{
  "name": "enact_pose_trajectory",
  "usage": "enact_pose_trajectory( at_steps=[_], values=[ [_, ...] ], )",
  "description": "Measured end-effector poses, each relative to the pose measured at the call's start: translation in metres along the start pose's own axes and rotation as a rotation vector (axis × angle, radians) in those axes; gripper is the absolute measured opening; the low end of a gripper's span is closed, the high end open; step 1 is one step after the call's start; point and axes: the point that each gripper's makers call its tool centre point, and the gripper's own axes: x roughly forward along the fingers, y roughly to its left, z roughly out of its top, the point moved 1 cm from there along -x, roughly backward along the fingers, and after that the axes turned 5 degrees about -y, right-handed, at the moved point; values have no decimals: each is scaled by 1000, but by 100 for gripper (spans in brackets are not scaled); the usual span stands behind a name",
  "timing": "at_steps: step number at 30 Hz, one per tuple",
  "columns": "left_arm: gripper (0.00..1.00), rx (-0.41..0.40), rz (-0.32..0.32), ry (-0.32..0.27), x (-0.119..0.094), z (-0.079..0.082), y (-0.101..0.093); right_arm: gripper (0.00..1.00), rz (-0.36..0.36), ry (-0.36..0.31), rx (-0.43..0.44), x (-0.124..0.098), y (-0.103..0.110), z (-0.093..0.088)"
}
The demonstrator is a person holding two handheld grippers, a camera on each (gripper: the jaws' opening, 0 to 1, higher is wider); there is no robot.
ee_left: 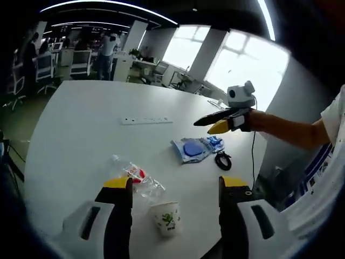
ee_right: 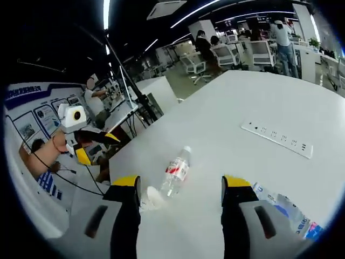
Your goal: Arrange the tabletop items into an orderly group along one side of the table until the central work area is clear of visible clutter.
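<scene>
The left gripper [ee_left: 175, 197] hovers open over the paper cup [ee_left: 166, 217] at the table [ee_left: 81, 124] edge. The right gripper [ee_right: 180, 197] hangs open above the bottle [ee_right: 176, 171], gripping nothing.

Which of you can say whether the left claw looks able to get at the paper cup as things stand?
Probably yes. The paper cup stands upright between the open jaws of the left claw, with bare table around it. The plastic bottle lies just beside it and might get nudged.

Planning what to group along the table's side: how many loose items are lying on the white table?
4: a plastic bottle lying beside a paper cup near the left gripper, a blue-and-white packet mid-table, and a coiled black cable next to it. Others may be hidden.
</scene>
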Motion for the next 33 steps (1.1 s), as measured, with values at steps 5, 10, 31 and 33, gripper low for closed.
enact_pose_trajectory(
  at_steps=[5, 10, 31, 33],
  values=[
    [65, -18, 10, -17, -8, -3, 9, 59, 46, 30, 10, 24, 4, 4],
    [65, -34, 30, -24, -15, -7, 21, 59, 90, 57, 23, 49, 6, 8],
    [66, -90, 34, -68, -23, -17, 43, 56, 265, 232, 135, 150, -13, 0],
    [66, -98, 35, -69, -23, -21, 45, 55, 273, 248, 159, 159, -20, -2]
  ],
)
